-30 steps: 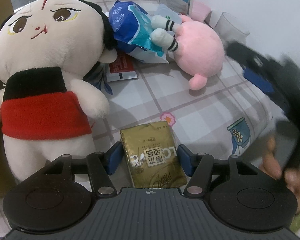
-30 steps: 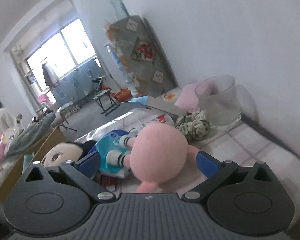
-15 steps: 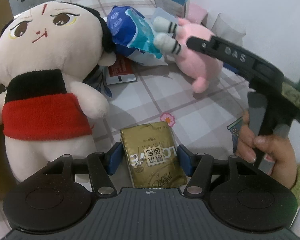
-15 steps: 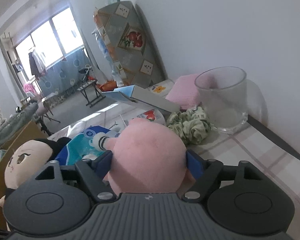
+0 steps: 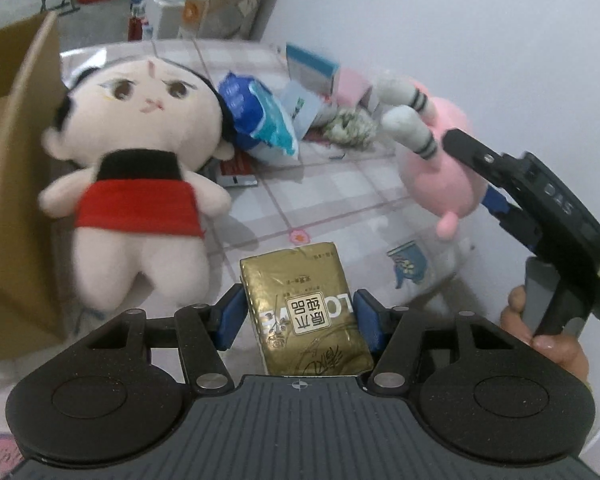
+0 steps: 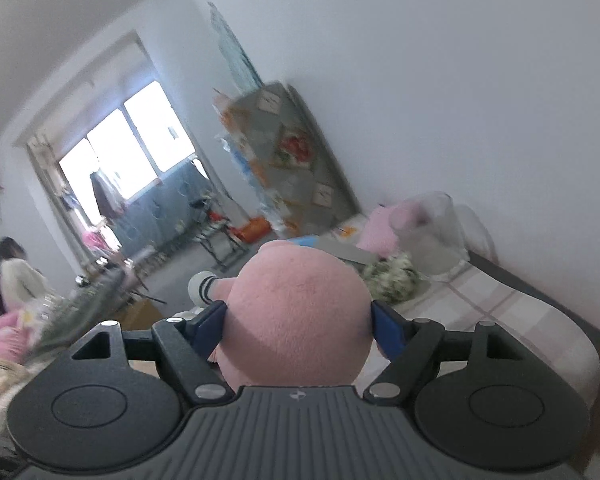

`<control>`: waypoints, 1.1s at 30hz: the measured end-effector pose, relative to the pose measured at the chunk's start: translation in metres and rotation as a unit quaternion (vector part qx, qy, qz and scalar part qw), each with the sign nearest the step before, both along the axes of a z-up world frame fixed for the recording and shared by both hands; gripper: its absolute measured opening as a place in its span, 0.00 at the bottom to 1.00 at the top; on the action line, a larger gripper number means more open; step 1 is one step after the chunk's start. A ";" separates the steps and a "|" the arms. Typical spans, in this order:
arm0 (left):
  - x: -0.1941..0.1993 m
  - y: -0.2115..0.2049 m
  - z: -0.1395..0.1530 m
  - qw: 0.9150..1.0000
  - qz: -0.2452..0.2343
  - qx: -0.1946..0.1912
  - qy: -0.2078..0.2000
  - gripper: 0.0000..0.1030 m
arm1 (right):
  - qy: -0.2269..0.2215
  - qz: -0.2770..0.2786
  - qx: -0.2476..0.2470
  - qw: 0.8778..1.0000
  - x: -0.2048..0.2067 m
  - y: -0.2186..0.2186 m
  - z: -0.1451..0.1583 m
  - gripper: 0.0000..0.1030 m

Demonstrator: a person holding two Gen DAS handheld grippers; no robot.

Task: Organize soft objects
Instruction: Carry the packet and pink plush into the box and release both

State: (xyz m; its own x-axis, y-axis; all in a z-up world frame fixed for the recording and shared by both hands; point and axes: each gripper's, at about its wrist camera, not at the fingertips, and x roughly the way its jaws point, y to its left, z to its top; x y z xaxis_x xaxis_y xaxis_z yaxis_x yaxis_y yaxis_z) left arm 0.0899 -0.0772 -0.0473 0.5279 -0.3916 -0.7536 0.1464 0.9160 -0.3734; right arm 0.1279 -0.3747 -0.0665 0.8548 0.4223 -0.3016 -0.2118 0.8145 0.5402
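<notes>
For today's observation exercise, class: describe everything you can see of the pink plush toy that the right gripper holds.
The pink plush toy is round, soft and fuzzy, with a small pink nub below and two white limbs banded in black stripes sticking out on one side. The right gripper has its blue jaws pressed against both sides of the body. The left wrist view shows it above the checked tablecloth, seemingly lifted clear, near the white wall. No face is visible.

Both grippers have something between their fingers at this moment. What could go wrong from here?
The right gripper squeezes the pink plush toy on its round body; the soft fabric could slip out mid-carry. In the left wrist view the toy hangs above the table, so its striped legs might brush the green scrunchie or the blue packet. The left gripper holds the gold tissue pack near its back end, so the pack may tilt.
</notes>
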 end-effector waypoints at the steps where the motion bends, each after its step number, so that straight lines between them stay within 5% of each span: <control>1: -0.009 0.008 0.008 1.000 0.005 -0.007 -0.009 0.56 | -0.007 0.007 0.006 1.000 -0.008 0.002 0.009 0.56; 8: -0.064 0.082 0.066 0.994 0.071 -0.038 -0.073 0.56 | -0.054 0.105 0.059 0.991 -0.033 0.045 0.072 0.56; 16: -0.065 0.187 0.110 0.974 0.194 -0.014 -0.116 0.56 | -0.045 0.256 0.121 0.958 0.019 0.160 0.129 0.56; 19: -0.033 0.219 0.107 0.966 0.240 0.013 -0.096 0.56 | -0.015 0.294 0.126 0.947 0.052 0.210 0.137 0.56; 25: 0.056 0.283 0.069 0.954 0.299 -0.001 0.001 0.56 | 0.060 0.302 0.071 0.949 0.130 0.310 0.122 0.56; 29: 0.114 0.302 0.042 0.948 0.312 0.026 0.049 0.56 | 0.108 0.305 0.060 0.944 0.173 0.352 0.097 0.56; 33: 0.156 0.316 0.015 0.943 0.316 0.062 0.080 0.56 | 0.109 0.308 0.053 0.944 0.190 0.365 0.080 0.56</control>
State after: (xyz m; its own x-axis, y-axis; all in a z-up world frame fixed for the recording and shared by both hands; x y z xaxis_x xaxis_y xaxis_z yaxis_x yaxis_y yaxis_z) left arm 0.2463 0.2386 -0.0324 0.5017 0.0597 -0.8630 -0.4926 0.8398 -0.2282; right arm 0.3176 -0.0096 0.0140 0.3605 0.8564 -0.3697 -0.5009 0.5121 0.6977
